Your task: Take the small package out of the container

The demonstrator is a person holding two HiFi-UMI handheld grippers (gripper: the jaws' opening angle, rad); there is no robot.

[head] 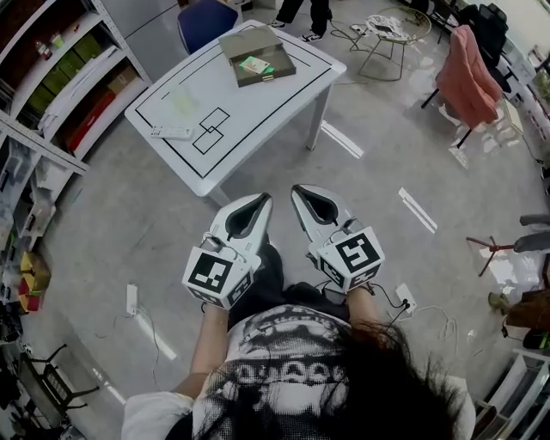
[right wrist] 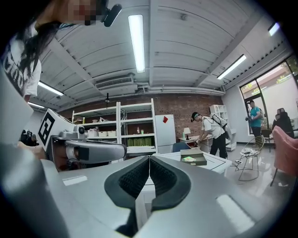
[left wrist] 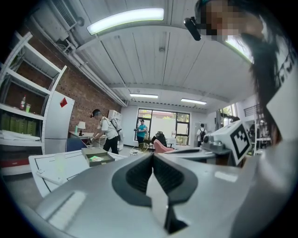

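An olive box-shaped container rests at the far end of the white table, and a small green package lies inside it. The container also shows in the left gripper view, and the container is far off in the right gripper view. My left gripper and right gripper are held side by side over the floor, well short of the table. Both are shut with nothing between their jaws. The jaw tips of the left gripper and of the right gripper meet.
Shelving lines the left wall. A blue chair stands behind the table, a round wire table and a pink-draped chair to the right. A person bends at a far desk. Cables and a power strip lie on the floor.
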